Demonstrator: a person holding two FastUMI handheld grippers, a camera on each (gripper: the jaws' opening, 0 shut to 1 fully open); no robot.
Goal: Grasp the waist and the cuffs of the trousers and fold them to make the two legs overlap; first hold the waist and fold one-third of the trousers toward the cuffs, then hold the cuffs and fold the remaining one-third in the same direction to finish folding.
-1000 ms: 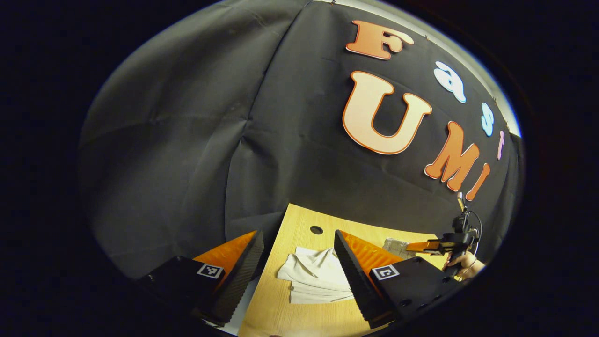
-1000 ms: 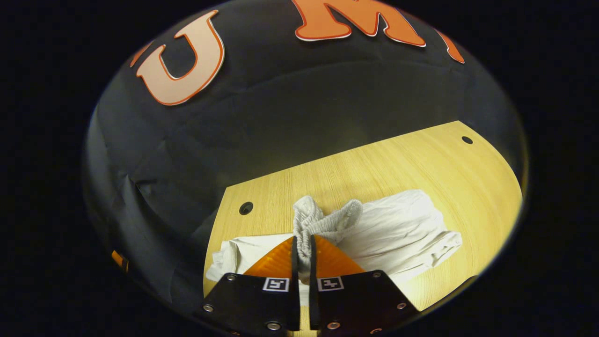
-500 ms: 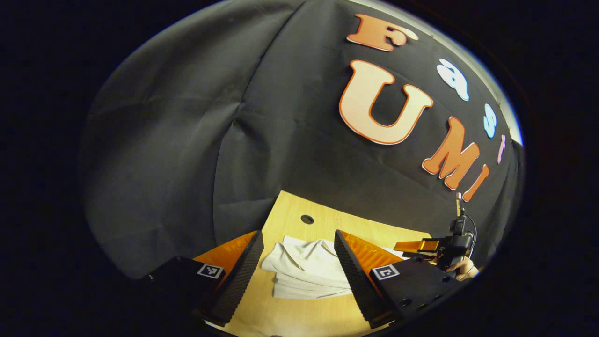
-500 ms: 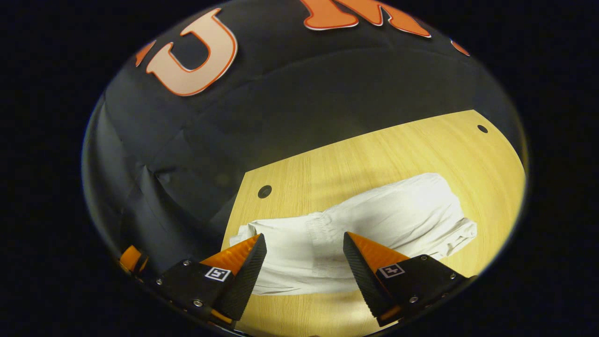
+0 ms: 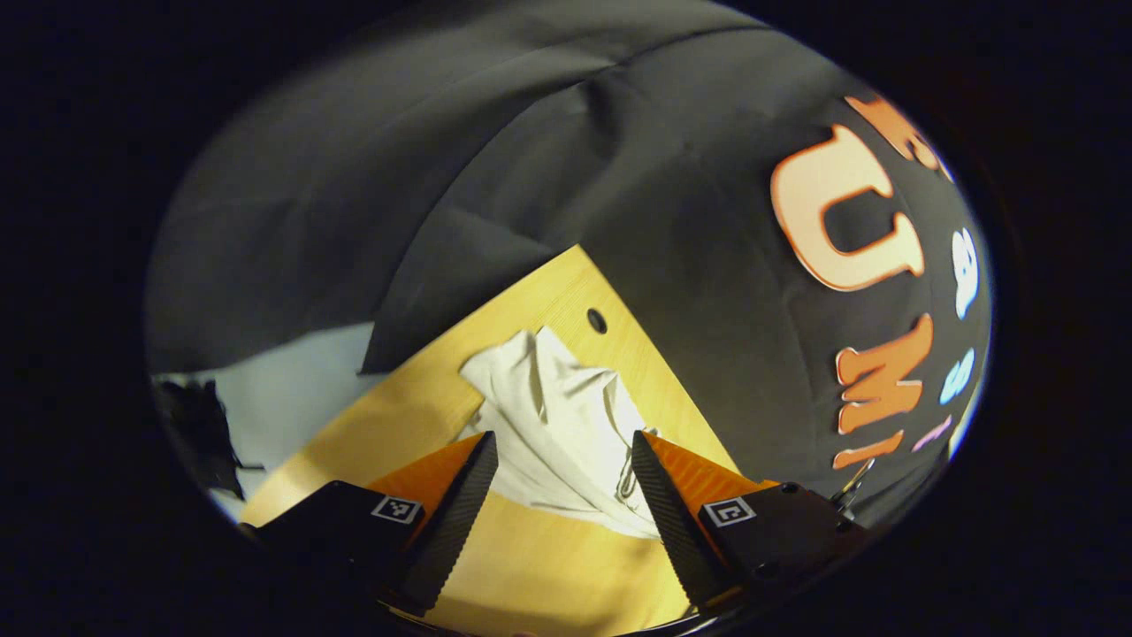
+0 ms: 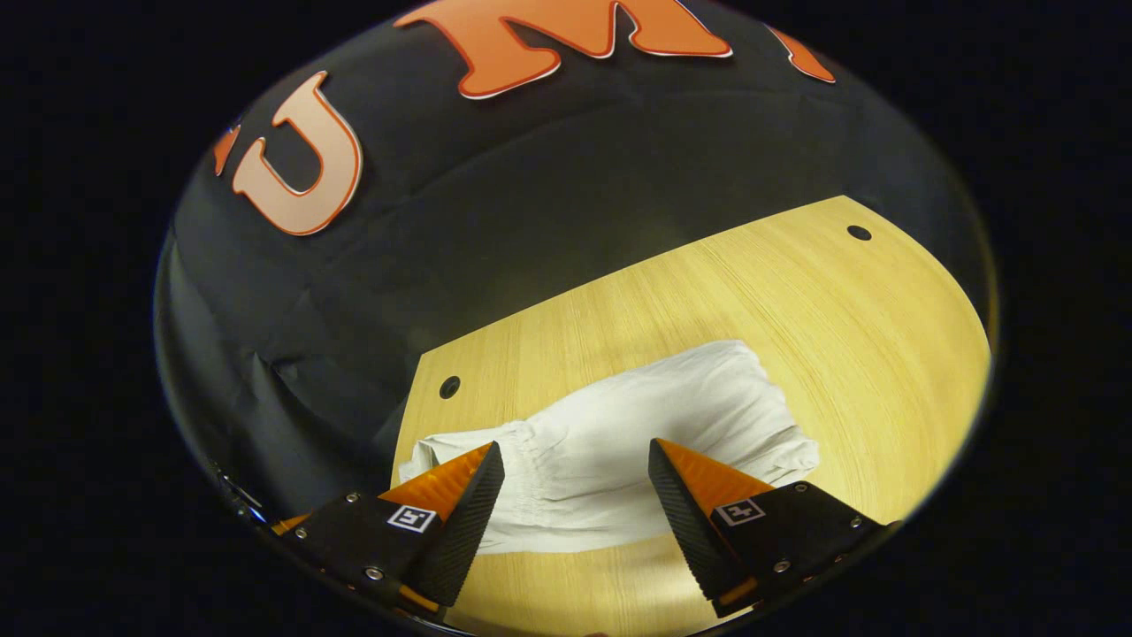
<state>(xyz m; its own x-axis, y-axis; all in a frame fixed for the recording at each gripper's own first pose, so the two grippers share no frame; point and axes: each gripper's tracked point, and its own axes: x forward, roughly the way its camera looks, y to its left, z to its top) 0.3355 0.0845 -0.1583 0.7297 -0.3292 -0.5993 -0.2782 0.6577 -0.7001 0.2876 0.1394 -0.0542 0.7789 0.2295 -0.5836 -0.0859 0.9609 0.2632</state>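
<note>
Right gripper view has the white trousers (image 6: 637,442) laid flat on the wooden table (image 6: 884,336), long axis running roughly left to right across the frame and tilted a bit, so the right end sits farther back than the left. The gathered elastic waist (image 6: 522,460) is seen folded over onto the legs near the left side, and a rumpled cloth end is poking out past the left finger toward the table's corner hole (image 6: 450,387). The right gripper (image 6: 575,495) is held just above the near edge of the cloth with its fingers spread wide apart, nothing pinched. Left gripper view is tilted quite a bit: the trousers (image 5: 566,425) are seen end-on, with their length running away from the camera toward the table (image 5: 531,566) edge and a small hole (image 5: 597,320) by the black cloth wall (image 5: 707,265). The left gripper (image 5: 562,495) is also wide open, hovering over the near end of the cloth, gripping nothing.
</note>
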